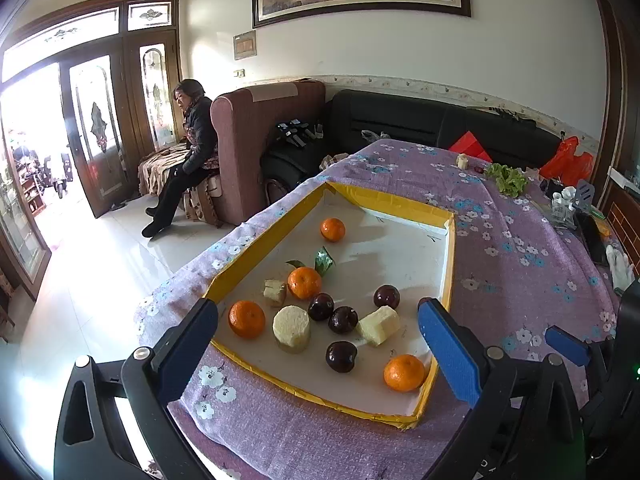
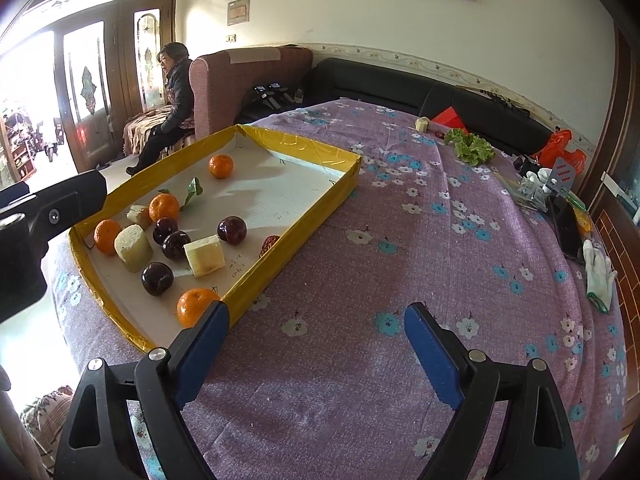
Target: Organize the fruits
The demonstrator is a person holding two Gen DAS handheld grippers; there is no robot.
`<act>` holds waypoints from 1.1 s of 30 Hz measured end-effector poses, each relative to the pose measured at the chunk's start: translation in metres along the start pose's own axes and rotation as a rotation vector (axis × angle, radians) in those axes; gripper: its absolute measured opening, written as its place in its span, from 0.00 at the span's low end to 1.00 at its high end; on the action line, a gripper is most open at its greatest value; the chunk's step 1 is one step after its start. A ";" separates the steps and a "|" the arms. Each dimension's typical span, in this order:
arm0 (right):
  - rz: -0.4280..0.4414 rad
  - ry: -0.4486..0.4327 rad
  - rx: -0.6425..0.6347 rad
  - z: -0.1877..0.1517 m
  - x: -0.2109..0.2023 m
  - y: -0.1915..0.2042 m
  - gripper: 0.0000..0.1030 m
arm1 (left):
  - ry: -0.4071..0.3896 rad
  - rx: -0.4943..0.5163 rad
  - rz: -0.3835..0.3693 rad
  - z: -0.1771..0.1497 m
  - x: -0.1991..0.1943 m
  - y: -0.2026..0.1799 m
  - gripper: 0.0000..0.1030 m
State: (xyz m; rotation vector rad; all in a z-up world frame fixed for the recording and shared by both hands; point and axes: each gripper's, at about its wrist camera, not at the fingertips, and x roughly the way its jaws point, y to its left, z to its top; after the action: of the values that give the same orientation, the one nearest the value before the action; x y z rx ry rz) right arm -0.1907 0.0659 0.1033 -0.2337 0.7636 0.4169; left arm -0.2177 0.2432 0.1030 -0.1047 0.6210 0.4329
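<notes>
A shallow yellow-rimmed tray point(image 1: 451, 264) with a white floor lies on the purple flowered tablecloth; it also shows in the right wrist view point(image 2: 296, 228). In it lie several oranges point(image 1: 404, 373) point(image 2: 196, 306), several dark plums point(image 1: 341, 356) point(image 2: 157, 278) and pale sugarcane pieces point(image 1: 291, 327) point(image 2: 205, 255). A red date point(image 2: 270, 243) lies by the tray's right wall. My left gripper point(image 1: 316, 354) is open, empty, over the tray's near end. My right gripper point(image 2: 316, 354) is open, empty, over bare cloth to the right of the tray.
At the table's far end lie a lettuce leaf point(image 2: 472, 146), a small sugarcane piece point(image 2: 421, 124) and a small dark fruit point(image 2: 440, 134). A white glove point(image 2: 598, 276), a phone and clutter lie at the right edge. A person sits on a sofa point(image 1: 192, 148) beyond.
</notes>
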 end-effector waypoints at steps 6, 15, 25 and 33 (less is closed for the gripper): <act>-0.003 0.007 -0.001 0.000 0.003 0.000 0.90 | 0.020 0.000 -0.006 -0.001 0.004 0.000 0.97; -0.009 0.016 0.003 -0.001 0.005 0.001 0.91 | 0.024 -0.001 -0.007 -0.001 0.005 0.001 0.97; -0.021 0.002 0.004 -0.003 -0.003 0.000 0.92 | -0.092 -0.027 0.097 0.000 -0.017 0.006 0.97; -0.010 -0.057 -0.013 -0.004 -0.025 0.008 0.92 | -0.399 -0.023 0.416 -0.015 -0.081 0.000 1.00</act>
State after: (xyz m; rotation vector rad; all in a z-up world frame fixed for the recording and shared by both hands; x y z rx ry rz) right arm -0.2125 0.0647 0.1178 -0.2371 0.7039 0.4178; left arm -0.2851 0.2110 0.1382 0.0916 0.2393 0.8387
